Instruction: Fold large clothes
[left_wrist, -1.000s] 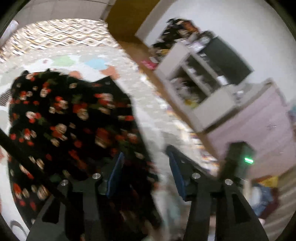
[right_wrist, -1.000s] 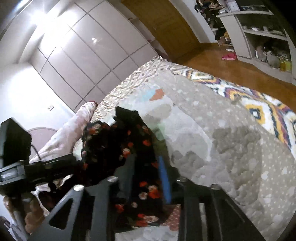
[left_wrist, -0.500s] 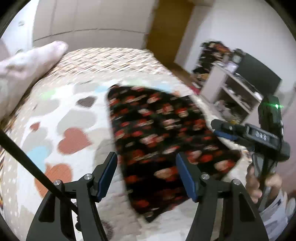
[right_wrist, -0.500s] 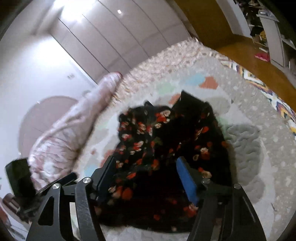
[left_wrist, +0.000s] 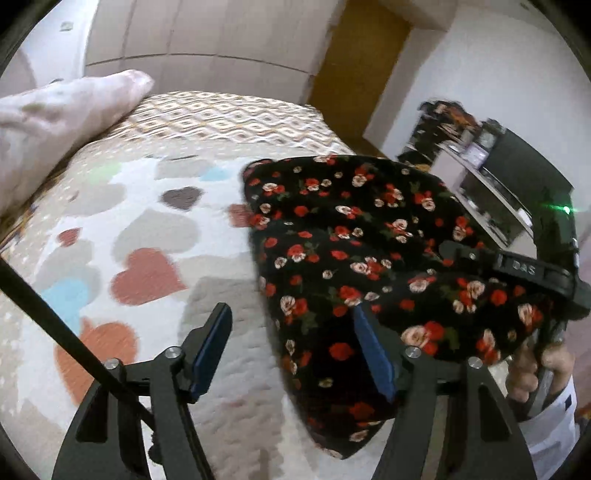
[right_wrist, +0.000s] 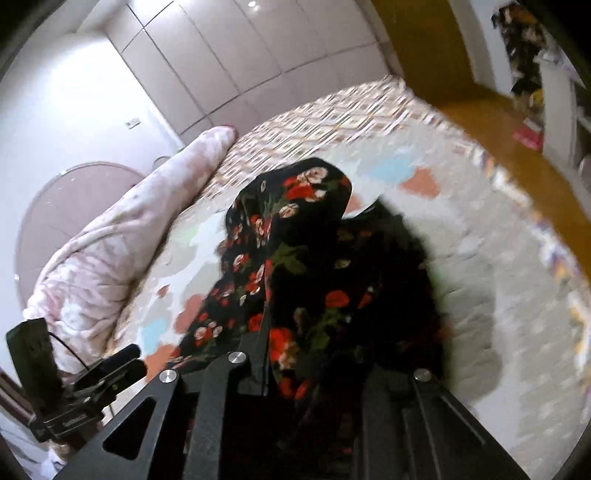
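A black garment with red and cream flowers (left_wrist: 351, 251) lies on the heart-patterned bedspread (left_wrist: 147, 236). My left gripper (left_wrist: 291, 350) hovers over the garment's near left edge. Its jaws are opening, and the blue pads (left_wrist: 212, 347) press on nothing. In the right wrist view the garment (right_wrist: 295, 229) is bunched over my right gripper (right_wrist: 317, 354). The jaws there are closing on a fold of it, and the cloth rises in a peak and hides the right finger. The right gripper (left_wrist: 517, 266), held by a hand (left_wrist: 539, 369), also shows at the garment's right side in the left wrist view.
A rolled pink quilt (right_wrist: 110, 266) lies along the left side of the bed. White wardrobe doors (right_wrist: 221, 66) stand behind the bed. A shelf unit with a dark screen (left_wrist: 517, 184) stands to the right, past a strip of wooden floor (right_wrist: 498, 129).
The right gripper, open above the garment half a second ago, has closed on a fold and lifted it. The left gripper swung to the garment's left edge and its jaws spread wider.
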